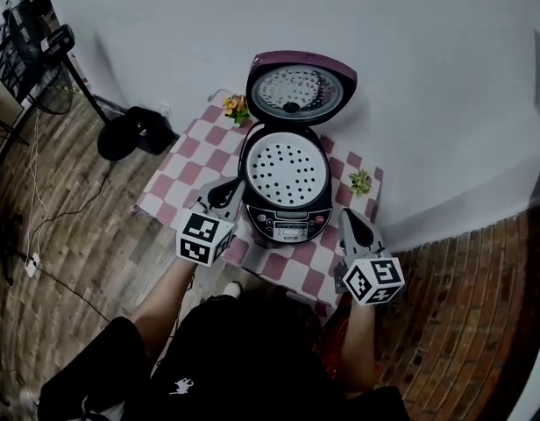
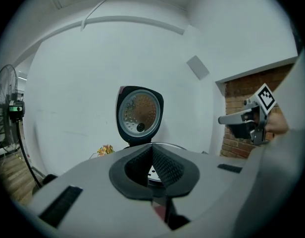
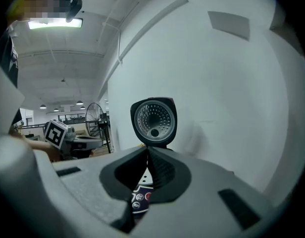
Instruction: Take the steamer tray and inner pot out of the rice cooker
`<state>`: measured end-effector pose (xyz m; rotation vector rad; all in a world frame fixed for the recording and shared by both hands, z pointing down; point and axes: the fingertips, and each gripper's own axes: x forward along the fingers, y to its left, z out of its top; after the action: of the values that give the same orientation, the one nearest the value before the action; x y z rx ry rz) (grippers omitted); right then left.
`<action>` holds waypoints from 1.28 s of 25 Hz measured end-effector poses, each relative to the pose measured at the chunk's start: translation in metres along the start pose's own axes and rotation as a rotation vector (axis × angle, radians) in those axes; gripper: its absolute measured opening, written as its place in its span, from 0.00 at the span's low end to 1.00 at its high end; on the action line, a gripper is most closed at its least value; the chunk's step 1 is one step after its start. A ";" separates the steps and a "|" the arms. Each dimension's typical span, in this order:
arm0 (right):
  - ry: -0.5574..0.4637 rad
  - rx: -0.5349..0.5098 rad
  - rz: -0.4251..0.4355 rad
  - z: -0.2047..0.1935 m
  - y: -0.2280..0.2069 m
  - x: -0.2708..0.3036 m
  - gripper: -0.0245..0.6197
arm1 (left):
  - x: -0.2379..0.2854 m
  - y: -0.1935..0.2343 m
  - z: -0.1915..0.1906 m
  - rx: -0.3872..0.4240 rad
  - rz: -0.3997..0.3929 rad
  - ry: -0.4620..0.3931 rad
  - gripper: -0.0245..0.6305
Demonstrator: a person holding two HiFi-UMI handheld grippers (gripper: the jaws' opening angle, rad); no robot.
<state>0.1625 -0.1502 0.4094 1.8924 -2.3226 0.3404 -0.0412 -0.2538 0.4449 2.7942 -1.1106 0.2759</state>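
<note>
Now, jaws closed and empty, left gripper [image 1: 237, 186] and right gripper [image 1: 346, 215] flank the rice cooker [image 1: 289, 227]; unopened, they may shove the steamer tray [image 1: 286, 172] between them askew.

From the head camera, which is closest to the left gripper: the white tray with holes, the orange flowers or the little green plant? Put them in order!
1. Steamer tray, in the cooker, right beside the left gripper.
2. Orange flowers, at the table's far left corner.
3. Green plant, past the cooker, on the right.
</note>
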 end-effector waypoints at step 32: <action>0.334 -0.179 0.184 -0.060 -0.083 0.185 0.12 | 0.096 0.044 -0.045 -0.106 0.222 0.277 0.27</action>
<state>0.2025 -0.3260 0.5195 1.4215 -2.2195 0.4156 -0.0087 -0.3418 0.5116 2.4481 -1.3193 0.5875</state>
